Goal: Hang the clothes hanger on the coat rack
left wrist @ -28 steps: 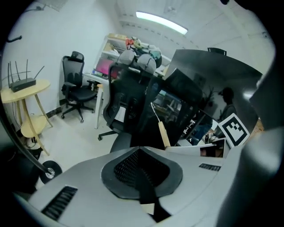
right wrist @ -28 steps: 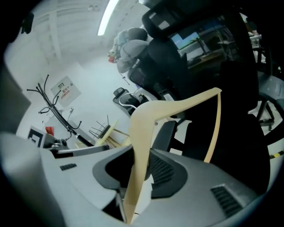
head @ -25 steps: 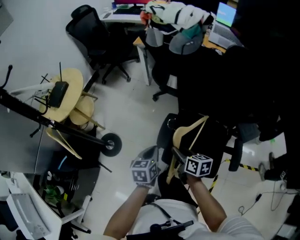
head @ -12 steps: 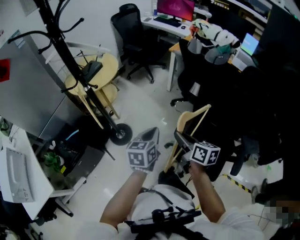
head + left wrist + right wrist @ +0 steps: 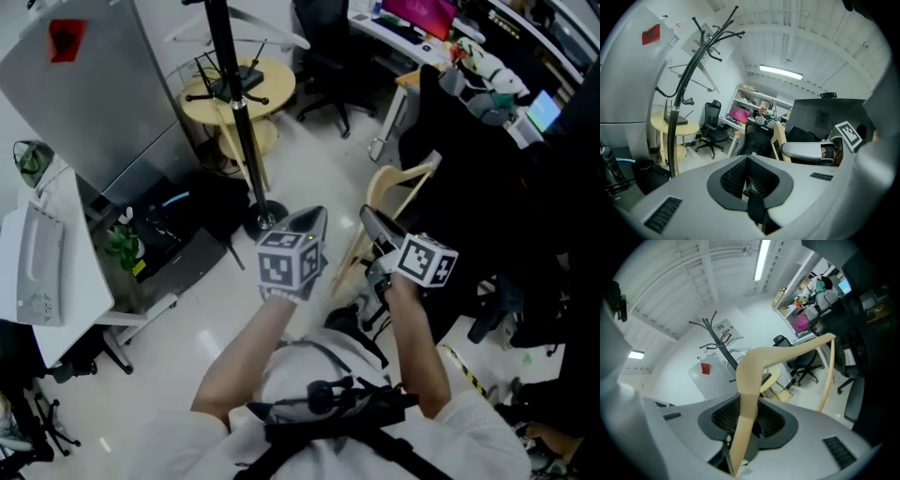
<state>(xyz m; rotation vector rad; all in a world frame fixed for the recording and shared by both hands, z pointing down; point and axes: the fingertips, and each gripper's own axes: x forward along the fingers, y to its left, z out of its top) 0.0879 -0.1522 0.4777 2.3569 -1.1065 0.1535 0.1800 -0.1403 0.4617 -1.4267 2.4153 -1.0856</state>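
A pale wooden clothes hanger [image 5: 397,195] is clamped by one arm in my right gripper [image 5: 373,223], which is shut on it. In the right gripper view the hanger [image 5: 752,363] rises from between the pads and bends to the right. The black coat rack [image 5: 234,105] stands ahead and to the left, with its base [image 5: 265,217] on the floor. Its curved hooks [image 5: 714,33] show high in the left gripper view. My left gripper [image 5: 313,221] is beside the right one, shut with nothing in it [image 5: 749,174]. The hanger is well short of the rack.
A round wooden table [image 5: 274,82] with a black device stands just behind the rack pole. A large grey panel [image 5: 105,89] leans at the left, above a white desk [image 5: 42,253]. Black office chairs [image 5: 326,33] and cluttered desks fill the back and right.
Both grippers have risen with the hanger still held. The view has swung towards the coat rack, which now stands upright ahead instead of off at the left.
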